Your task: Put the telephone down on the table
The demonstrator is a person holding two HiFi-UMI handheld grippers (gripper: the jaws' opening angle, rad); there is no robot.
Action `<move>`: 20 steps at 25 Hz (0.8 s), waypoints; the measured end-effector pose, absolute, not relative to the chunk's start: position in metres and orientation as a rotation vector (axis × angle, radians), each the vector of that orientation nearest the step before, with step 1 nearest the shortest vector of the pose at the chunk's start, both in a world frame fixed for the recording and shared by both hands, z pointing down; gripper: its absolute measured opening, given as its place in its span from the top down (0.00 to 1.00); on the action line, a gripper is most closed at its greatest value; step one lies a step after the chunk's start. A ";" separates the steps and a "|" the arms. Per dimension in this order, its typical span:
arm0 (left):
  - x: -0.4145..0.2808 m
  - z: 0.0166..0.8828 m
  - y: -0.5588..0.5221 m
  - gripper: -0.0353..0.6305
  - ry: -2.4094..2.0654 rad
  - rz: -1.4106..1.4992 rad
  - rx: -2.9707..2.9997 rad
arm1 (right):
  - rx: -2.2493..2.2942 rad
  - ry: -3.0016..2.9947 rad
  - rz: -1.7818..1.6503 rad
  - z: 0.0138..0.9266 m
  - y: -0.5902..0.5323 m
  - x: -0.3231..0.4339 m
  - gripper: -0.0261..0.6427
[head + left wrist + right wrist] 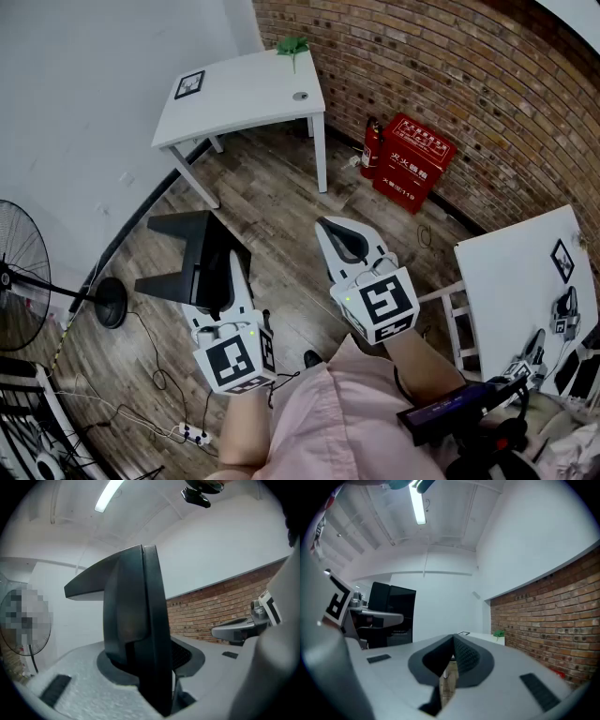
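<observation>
The brick wall (422, 66) runs along the far right of the room, and a wooden floor (272, 206) lies beneath you. A white table (244, 98) stands ahead by the corner where the brick meets the plain white wall. A second white table (520, 281) sits to your right with small devices near its edge. A standing fan (19, 281) is at your far left. A red box (412, 159) rests on the floor against the brick, with a fire extinguisher (372, 148) just beside it. The telephone (187, 253), black and angular, is up in the air over the floor in front of you, well apart from the table ahead. Your left gripper (217, 281) has its jaws clamped on the telephone; in the left gripper view it stands upright between them, seen nearly edge-on. Your right gripper (339, 234) is held level beside it, jaws pressed together with nothing between them. On the table ahead lie a square marker card (189, 84), a small green thing (292, 44) at the back edge, and a small round thing (300, 96) near the right side. A power strip (192, 434) lies on the floor by your left arm.
</observation>
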State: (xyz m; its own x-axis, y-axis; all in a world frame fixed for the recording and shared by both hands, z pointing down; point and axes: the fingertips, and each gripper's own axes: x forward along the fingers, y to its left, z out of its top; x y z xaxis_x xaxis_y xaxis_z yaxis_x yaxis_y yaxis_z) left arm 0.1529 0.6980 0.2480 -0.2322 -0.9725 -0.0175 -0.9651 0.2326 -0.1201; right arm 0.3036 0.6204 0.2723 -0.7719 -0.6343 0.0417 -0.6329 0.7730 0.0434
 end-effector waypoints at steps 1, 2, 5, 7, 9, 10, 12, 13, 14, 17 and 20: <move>0.154 0.248 0.697 0.68 2.396 -0.128 -1.887 | 1.041 -2.908 -0.042 0.272 0.620 0.304 0.96; 0.155 0.248 0.697 0.68 2.396 -0.129 -1.886 | 1.040 -2.909 -0.043 0.272 0.619 0.305 0.96; 0.157 0.249 0.695 0.68 2.399 -0.133 -1.882 | 1.029 -2.914 -0.043 0.274 0.617 0.308 0.96; 0.160 0.251 0.693 0.68 2.401 -0.139 -1.878 | 1.021 -2.918 -0.041 0.274 0.616 0.310 0.96; 0.163 0.252 0.691 0.68 2.405 -0.149 -1.873 | 1.014 -2.924 -0.035 0.274 0.613 0.313 0.96; 0.165 0.253 0.690 0.68 2.408 -0.154 -1.870 | 1.012 -2.929 -0.029 0.273 0.612 0.315 0.96; 0.169 0.255 0.688 0.68 2.414 -0.161 -1.869 | 1.022 -2.943 -0.008 0.273 0.608 0.321 0.96; 0.171 0.256 0.686 0.68 2.416 -0.166 -1.871 | 1.031 -2.949 0.006 0.273 0.604 0.324 0.96; 0.173 0.258 0.685 0.68 2.418 -0.172 -1.874 | 1.037 -2.953 0.022 0.273 0.601 0.327 0.96; 0.178 0.265 0.680 0.68 2.423 -0.182 -1.895 | 0.970 -2.974 0.059 0.275 0.596 0.329 0.87; 0.184 0.268 0.673 0.68 2.397 -0.181 -1.951 | 0.853 -3.008 0.068 0.275 0.595 0.325 0.80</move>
State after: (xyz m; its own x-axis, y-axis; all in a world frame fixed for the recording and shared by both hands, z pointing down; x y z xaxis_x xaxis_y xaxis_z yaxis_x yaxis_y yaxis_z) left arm 0.1837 0.6734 0.2684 -0.2050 -0.9780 0.0379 -0.9727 0.1992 -0.1193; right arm 0.3251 0.5952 0.2746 -0.8511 -0.5244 0.0256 -0.5250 0.8503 -0.0381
